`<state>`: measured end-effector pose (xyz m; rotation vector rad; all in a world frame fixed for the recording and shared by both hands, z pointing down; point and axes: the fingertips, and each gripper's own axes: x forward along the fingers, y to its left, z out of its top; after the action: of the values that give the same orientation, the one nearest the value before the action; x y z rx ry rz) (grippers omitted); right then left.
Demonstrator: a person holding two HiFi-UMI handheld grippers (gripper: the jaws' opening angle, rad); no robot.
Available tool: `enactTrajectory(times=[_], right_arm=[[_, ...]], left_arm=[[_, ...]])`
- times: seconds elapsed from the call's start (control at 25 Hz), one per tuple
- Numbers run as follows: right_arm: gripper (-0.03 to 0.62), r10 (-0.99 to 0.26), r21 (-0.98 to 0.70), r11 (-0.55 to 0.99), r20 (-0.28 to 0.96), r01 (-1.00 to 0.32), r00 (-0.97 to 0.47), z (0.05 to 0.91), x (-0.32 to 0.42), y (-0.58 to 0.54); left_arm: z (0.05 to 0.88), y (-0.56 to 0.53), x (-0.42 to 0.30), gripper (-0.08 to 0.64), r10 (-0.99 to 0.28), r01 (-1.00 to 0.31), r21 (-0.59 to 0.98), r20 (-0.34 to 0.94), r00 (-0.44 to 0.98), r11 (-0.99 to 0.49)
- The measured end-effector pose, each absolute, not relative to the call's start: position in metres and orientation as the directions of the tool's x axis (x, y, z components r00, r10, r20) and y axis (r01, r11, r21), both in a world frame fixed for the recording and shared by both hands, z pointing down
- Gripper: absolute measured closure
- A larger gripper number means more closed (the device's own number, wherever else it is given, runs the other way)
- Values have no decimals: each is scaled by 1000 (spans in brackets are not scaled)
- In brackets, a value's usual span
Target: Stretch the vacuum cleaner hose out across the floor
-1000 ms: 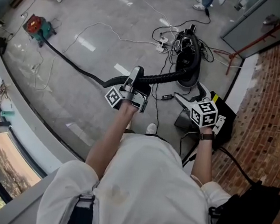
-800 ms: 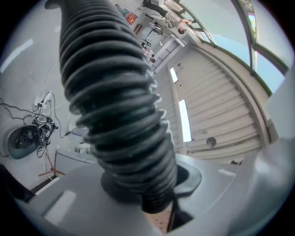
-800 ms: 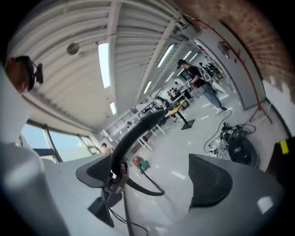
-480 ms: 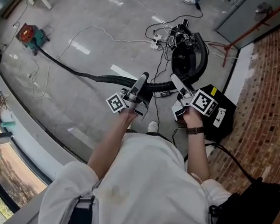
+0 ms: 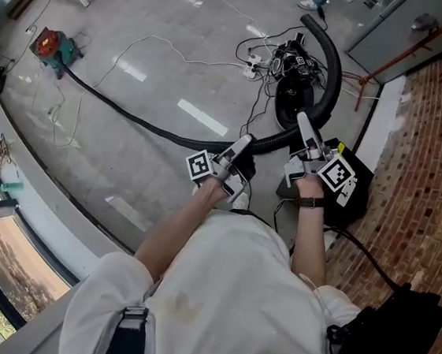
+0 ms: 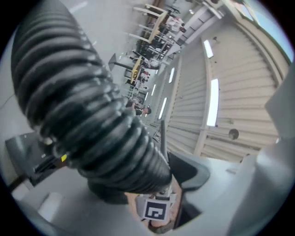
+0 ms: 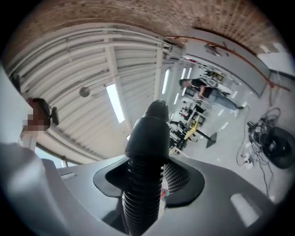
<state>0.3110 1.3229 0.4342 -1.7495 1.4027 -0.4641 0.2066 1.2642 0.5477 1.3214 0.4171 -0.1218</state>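
- The hose [image 5: 338, 78] is getting hard to follow at its far end. It is reaching a red and green thing [image 5: 52, 42] across the floor that I am not managing to identify.
- The person's own body is covering the floor directly beneath them. The vacuum cleaner [image 5: 293, 101] is sitting partly behind the raised loop of hose, among tangled cables [image 5: 255, 53].
- The left gripper [image 5: 243, 145] is pointing forward and slightly up, with the forearm stretched out. Its jaws have just been opening and are standing apart, and the ribbed hose is lying between them, against one jaw and clear of the other.
- The right gripper [image 5: 302, 126] is angling up close beside it. Its jaws have just been closing and are pinching the hose just below a smooth black cuff [image 7: 150, 133].
- From the grippers the hose is trailing away leftward over the grey floor, and it is arcing up beyond the right gripper.
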Motion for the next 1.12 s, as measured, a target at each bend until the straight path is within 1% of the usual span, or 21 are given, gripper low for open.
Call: enactTrajectory(times=[0.08,0.2,0.24,0.28,0.36,0.44,0.52,0.64,0.76,0.84,0.96,1.12], right_arm=[[399,-928,-716,17,-271,-697,256,415,302,1323],[400,-889,-632,131,-416,-763,192,391,291,1340],[402,-871,-609,155,-455,-778,183,385,288,1349],[402,-858,-589,164,-481,-791,181,380,287,1360],[402,-847,-558,151,-498,-816,184,374,285,1382],[402,-861,-525,106,-474,-844,187,368,287,1404],[401,-879,-490,30,-428,-871,211,364,292,1430],[400,-874,-457,-142,-358,-878,328,360,301,1480],[396,-835,-462,-319,-275,-827,476,365,308,1530],[396,-798,-475,-403,-236,-782,555,372,304,1563],[396,-744,-483,-486,-209,-729,634,383,289,1606],[394,-694,-478,-576,-143,-663,705,404,274,1636]], left_arm=[[552,1271,211,290,144,297,900,-356,923,320],[553,1271,220,286,115,269,888,-332,936,372],[552,1270,224,303,109,261,883,-325,939,391],[550,1272,229,344,117,250,879,-321,940,405],[544,1283,239,350,176,226,887,-317,932,403],[536,1302,251,353,248,201,900,-312,917,386],[530,1329,264,356,305,182,903,-313,899,390],[527,1384,281,357,409,123,898,-310,858,421],[531,1433,291,361,507,48,904,-281,815,425],[535,1462,291,365,564,7,909,-264,782,416],[543,1500,286,368,636,-38,917,-246,732,398],[558,1525,273,370,681,-85,924,-210,702,373]])
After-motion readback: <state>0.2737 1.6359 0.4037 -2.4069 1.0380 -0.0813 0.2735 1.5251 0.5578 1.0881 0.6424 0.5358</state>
